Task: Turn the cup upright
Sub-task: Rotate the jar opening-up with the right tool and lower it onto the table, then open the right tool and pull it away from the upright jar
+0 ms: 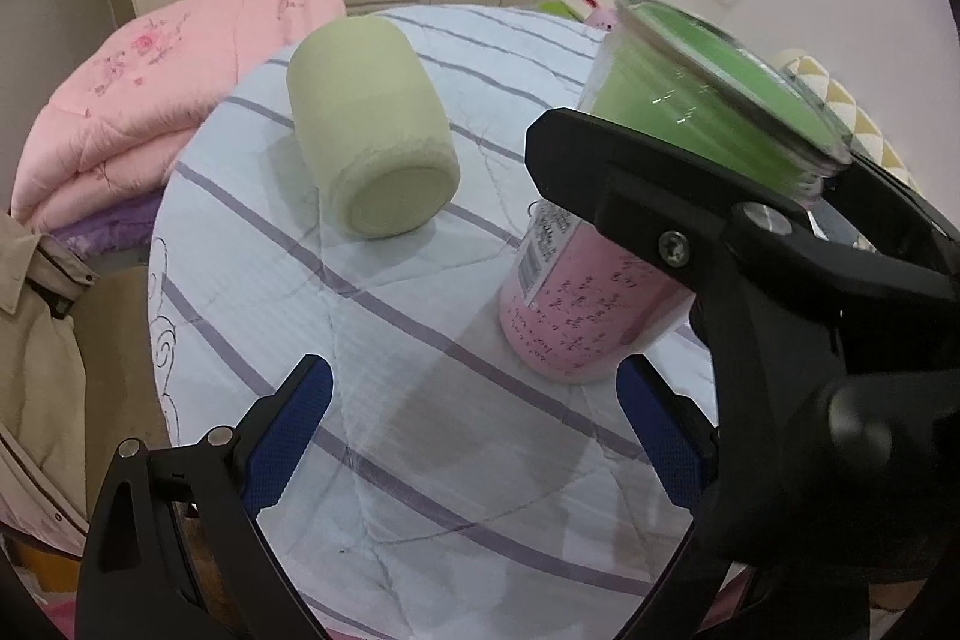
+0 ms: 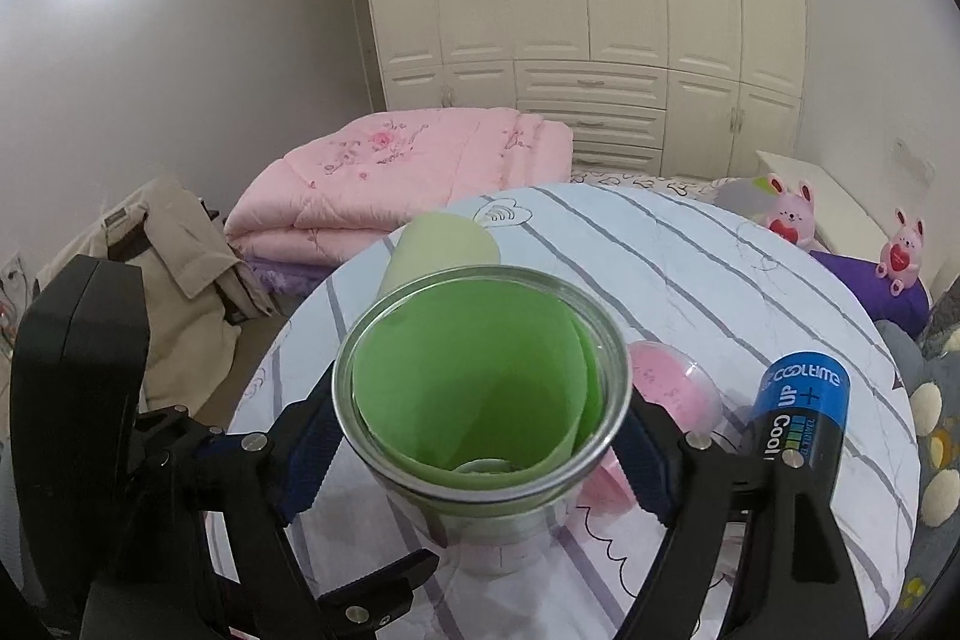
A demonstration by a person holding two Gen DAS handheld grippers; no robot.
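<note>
My right gripper (image 2: 480, 436) is shut on a clear cup with green paper lining (image 2: 480, 400), held above the table with its mouth toward the camera. In the left wrist view the same cup (image 1: 702, 94) is tilted at the upper right, clamped in the black right gripper (image 1: 750, 196). My left gripper (image 1: 474, 430) is open and empty, low over the tablecloth. A pale green cup (image 1: 369, 124) lies on its side ahead of it, base toward me.
A pink patterned cup (image 1: 588, 304) stands on the round striped table (image 1: 390, 400) beside the left gripper's right finger. A blue Cooltime can (image 2: 804, 412) stands at the right. A folded pink quilt (image 2: 396, 184) lies behind; a beige jacket (image 2: 162, 268) hangs left.
</note>
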